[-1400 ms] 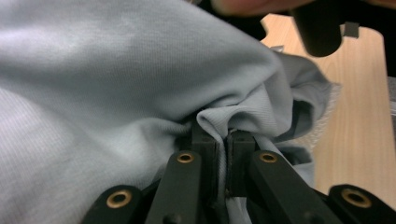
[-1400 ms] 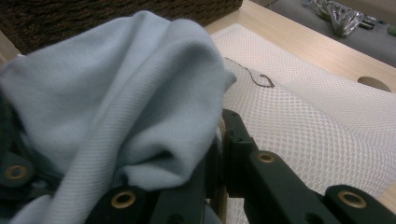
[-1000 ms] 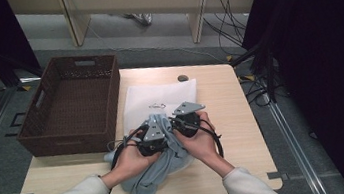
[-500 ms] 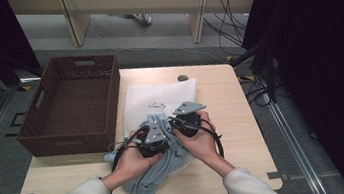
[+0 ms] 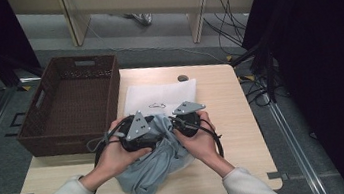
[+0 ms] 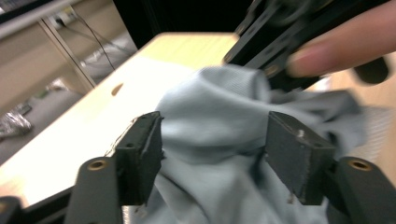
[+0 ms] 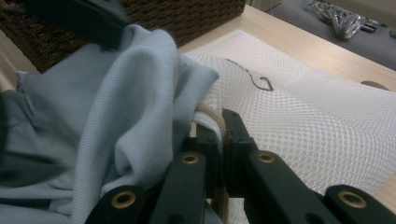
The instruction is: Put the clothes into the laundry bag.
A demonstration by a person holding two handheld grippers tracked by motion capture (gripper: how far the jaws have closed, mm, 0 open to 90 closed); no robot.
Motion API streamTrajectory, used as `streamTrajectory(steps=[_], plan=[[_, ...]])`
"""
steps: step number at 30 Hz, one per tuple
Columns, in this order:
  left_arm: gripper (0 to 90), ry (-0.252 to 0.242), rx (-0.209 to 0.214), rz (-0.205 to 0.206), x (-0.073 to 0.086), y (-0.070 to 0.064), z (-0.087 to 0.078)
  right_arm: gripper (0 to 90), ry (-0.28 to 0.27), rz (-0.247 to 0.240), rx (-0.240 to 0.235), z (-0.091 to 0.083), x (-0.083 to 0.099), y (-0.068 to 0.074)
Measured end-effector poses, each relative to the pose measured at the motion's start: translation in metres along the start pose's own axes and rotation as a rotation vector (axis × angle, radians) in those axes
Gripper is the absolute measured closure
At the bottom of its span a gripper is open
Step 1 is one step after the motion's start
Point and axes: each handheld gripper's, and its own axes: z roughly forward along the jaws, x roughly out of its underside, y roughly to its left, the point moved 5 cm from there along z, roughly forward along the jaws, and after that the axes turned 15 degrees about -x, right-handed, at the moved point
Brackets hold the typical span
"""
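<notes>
cloth (image 5: 156,164): bunched light-blue, long axis ran from near surface (image 5: 233,119) edge toward mesh bag (image 5: 160,96) | left tongs (image 6: 212,140): spread around cloth fold | right tongs (image 7: 219,135): pinched bag's corded rim beside cloth

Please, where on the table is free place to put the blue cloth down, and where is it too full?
Bare wood lies right of the white mesh bag, up to the table edge, and along the front left, below the brown basket. The middle is crowded: both grippers meet over the light blue cloth.
</notes>
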Motion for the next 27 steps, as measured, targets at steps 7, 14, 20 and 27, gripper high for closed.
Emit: streamTrajectory(steps=[7, 14, 20, 27], plan=[[59.3, 0.097, 0.06, 0.095, 0.012, 0.001, 0.03, 87.8, -0.011, 0.001, 0.0, 0.002, 0.001, -0.001], [80.3, 0.122, 0.01, 0.137, 0.011, -0.002, 0.022, 87.8, 0.0, 0.005, 0.0, 0.0, 0.001, 0.0], [82.3, 0.094, 0.041, 0.112, 0.005, -0.012, -0.002, 87.8, -0.006, 0.012, 0.003, 0.001, 0.001, -0.003], [82.4, 0.13, 0.092, 0.127, 0.015, -0.039, -0.01, 87.8, -0.015, 0.01, 0.013, 0.003, 0.001, -0.004]])
